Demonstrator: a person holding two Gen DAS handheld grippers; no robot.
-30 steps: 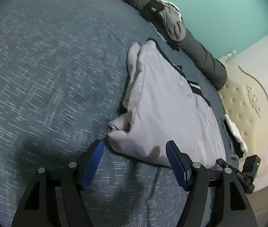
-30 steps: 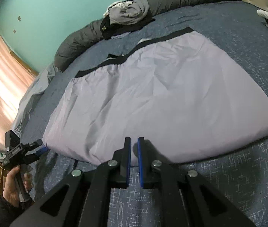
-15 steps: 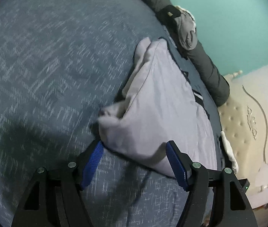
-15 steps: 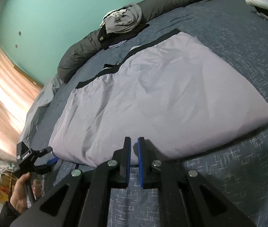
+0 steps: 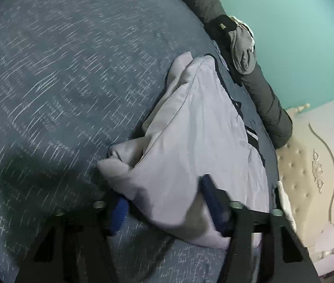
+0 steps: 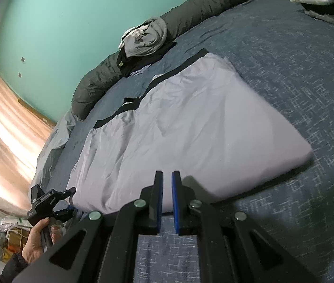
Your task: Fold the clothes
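The pale lilac garment (image 6: 190, 127) lies spread on the blue-grey bed (image 6: 296, 75), its dark waistband along the far edge, toward the grey bolster (image 6: 204, 2) by the teal wall.

The left tongs (image 5: 164, 202) stand wide open around the near left corner of the garment: bunched cloth sits between the two blue pads, touching or just beside them, though blur hides whether either pad presses it. The person's hand (image 6: 39, 238) grips this tool's handle at the bed's edge.

The right tongs (image 6: 167, 198) are nearly closed, only a narrow slit between the pads, and hold nothing; their tips hang just at the garment's near edge, over the bedcover.
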